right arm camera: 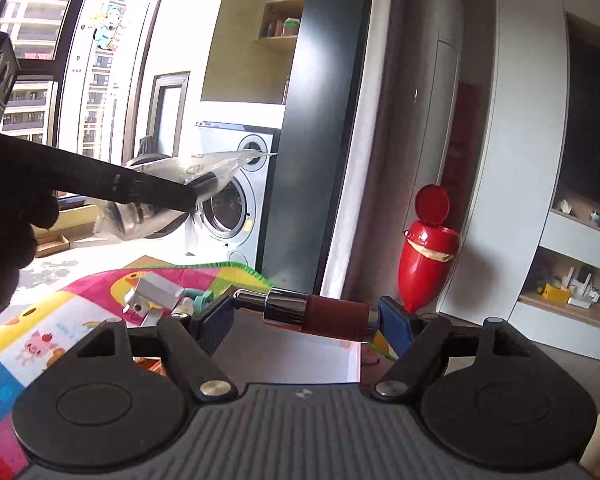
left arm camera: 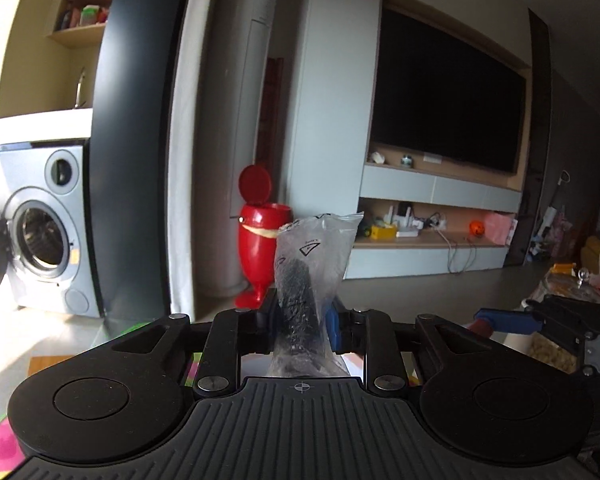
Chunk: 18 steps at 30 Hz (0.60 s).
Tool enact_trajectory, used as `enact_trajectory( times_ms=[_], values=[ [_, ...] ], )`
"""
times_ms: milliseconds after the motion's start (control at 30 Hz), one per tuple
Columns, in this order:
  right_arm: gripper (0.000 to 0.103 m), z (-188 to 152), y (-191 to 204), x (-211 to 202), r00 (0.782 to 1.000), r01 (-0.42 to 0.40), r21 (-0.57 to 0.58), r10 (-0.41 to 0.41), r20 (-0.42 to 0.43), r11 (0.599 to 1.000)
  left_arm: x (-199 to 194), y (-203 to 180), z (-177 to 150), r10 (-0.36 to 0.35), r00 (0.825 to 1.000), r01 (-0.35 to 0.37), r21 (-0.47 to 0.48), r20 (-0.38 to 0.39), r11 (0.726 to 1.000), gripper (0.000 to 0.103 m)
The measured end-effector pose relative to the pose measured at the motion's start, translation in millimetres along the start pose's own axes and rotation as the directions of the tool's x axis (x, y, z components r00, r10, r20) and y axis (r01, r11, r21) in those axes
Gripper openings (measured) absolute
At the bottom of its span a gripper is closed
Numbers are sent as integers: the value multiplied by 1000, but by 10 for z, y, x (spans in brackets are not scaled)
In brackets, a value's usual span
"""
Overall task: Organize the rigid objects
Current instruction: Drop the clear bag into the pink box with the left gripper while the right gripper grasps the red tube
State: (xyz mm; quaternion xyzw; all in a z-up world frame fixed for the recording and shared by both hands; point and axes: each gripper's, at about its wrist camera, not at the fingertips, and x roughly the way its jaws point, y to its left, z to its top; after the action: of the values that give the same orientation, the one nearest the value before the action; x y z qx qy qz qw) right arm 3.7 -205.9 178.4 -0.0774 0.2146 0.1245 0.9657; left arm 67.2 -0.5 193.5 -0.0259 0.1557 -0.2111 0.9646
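The left gripper (left arm camera: pixel 304 320) pinches a clear bag (left arm camera: pixel 312 264) upright. The right gripper (right arm camera: pixel 304 316) clamps a red-and-chrome tube (right arm camera: pixel 320 314) crosswise above the mat (right arm camera: pixel 60 320)

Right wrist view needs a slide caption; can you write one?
Right gripper clamps a red-and-chrome cylinder crosswise above a colorful play mat.

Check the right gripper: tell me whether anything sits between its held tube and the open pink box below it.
Nothing visible does. The right gripper clamps the red and chrome tube crosswise right above the pink box, whose visible interior looks bare. The left gripper, holding its plastic bag, is off to the side.
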Motion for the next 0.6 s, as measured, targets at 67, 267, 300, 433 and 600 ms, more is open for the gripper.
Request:
enact_trajectory(
  times_ms=[67, 267, 300, 433, 600],
  values=[
    [84, 149, -80, 262, 1000, -26, 32, 26, -9, 999, 308, 59, 95, -4, 1000, 4, -44, -18, 999, 28],
    [84, -240, -46, 552, 981, -95, 103, 110, -157, 990, 452, 401, -316, 40, 982, -66, -135, -183, 989, 27],
    [84, -382, 16, 532, 979, -92, 74, 104, -174, 993, 415, 449, -425, 57, 977, -85, -131, -205, 988, 27],
    [84, -855, 241, 444, 970, -78, -38, 67, -234, 996, 310, 734, -897, 68, 948, -124, -164, -311, 979, 27],
    [84, -1042, 460, 398, 951, -146, -23, 134, -280, 989, 97, 1116, -1351, 129, 917, -227, -226, -379, 947, 27]
  ],
)
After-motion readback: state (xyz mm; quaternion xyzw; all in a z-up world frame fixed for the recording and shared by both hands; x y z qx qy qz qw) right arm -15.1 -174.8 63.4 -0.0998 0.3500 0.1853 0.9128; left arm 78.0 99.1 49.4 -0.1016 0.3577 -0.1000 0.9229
